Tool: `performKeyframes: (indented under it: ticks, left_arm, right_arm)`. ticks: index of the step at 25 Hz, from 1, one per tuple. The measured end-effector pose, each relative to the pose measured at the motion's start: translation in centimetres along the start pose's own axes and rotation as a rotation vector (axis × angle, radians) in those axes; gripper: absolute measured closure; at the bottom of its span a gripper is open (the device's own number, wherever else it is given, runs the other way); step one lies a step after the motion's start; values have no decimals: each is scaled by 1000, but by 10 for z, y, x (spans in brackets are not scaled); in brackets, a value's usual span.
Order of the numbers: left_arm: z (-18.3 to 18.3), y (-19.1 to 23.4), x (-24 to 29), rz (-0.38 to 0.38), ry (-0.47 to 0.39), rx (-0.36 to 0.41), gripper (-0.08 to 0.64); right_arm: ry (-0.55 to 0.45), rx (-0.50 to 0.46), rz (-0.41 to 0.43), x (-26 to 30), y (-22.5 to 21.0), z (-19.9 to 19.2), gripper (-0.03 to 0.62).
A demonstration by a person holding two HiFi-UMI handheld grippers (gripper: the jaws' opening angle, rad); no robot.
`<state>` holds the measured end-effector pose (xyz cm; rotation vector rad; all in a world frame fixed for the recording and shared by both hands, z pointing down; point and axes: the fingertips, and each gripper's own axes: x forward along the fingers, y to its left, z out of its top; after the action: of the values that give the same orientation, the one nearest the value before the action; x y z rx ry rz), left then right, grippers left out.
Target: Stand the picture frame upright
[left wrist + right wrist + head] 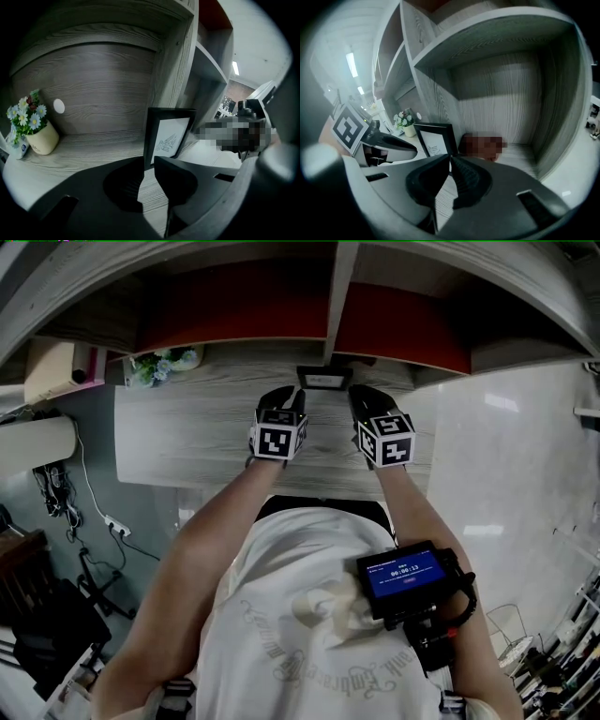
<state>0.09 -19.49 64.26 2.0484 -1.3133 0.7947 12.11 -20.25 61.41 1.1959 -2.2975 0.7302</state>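
The black picture frame (323,379) stands upright at the back of the wooden desk (187,442), under the shelf divider. In the left gripper view the picture frame (168,136) shows a pale sketch and leans slightly back. My left gripper (289,397) sits just in front of it to the left, its jaws a little apart with nothing between them. My right gripper (362,397) is in front of it to the right. Its jaws are nearly together and empty, with the frame (436,139) behind them. Neither gripper touches the frame.
A small pot of flowers (164,362) stands at the desk's back left, seen as the flower pot (40,136) in the left gripper view. Shelves with a vertical divider (339,296) hang over the desk. A device with a blue screen (405,576) is strapped to the right forearm.
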Motion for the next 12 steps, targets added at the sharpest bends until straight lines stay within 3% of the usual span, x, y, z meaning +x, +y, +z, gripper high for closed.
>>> performKeyframes:
  ticks: [4, 5, 12]
  left_arm:
    - [0, -5, -13, -16, -37, -7, 512]
    - [2, -7, -16, -22, -50, -9, 552]
    - [-5, -16, -42, -60, -85, -41, 557]
  right_arm:
    - [-19, -3, -5, -8, 5, 1, 585]
    - [-22, -3, -4, -10, 7, 1, 585]
    - [-52, -2, 20, -31, 22, 2, 586]
